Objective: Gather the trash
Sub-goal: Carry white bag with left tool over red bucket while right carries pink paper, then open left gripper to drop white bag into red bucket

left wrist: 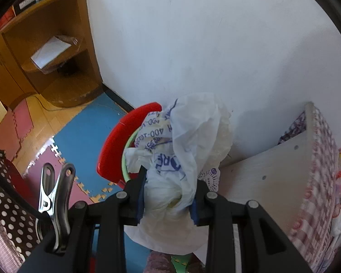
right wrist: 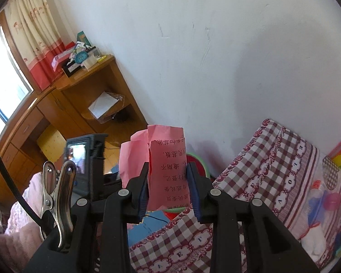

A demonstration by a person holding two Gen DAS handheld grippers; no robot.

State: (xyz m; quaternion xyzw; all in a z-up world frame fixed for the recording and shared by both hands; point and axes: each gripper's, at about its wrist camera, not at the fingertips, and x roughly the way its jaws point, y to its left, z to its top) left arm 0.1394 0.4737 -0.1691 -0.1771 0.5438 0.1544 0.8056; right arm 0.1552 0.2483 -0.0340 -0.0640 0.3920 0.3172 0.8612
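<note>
In the left wrist view my left gripper (left wrist: 168, 191) is shut on a crumpled white plastic bag (left wrist: 188, 141) with blue print. It hangs just above a bin with a red lid (left wrist: 116, 143) and a green rim (left wrist: 127, 159), beside the white wall. In the right wrist view my right gripper (right wrist: 168, 182) is shut on a crumpled pink paper (right wrist: 156, 157) with black printed characters. The same bin, its green rim (right wrist: 199, 159) partly hidden behind the paper, shows beyond the fingers, past the bed edge.
A wooden corner desk (left wrist: 45, 52) with a white sheet on its shelf stands at the left. Blue and red foam floor mats (left wrist: 84, 136) lie below. A bed with a checked cover (right wrist: 261, 170) is at the right; its pale side board (left wrist: 268, 182) stands close to the bin.
</note>
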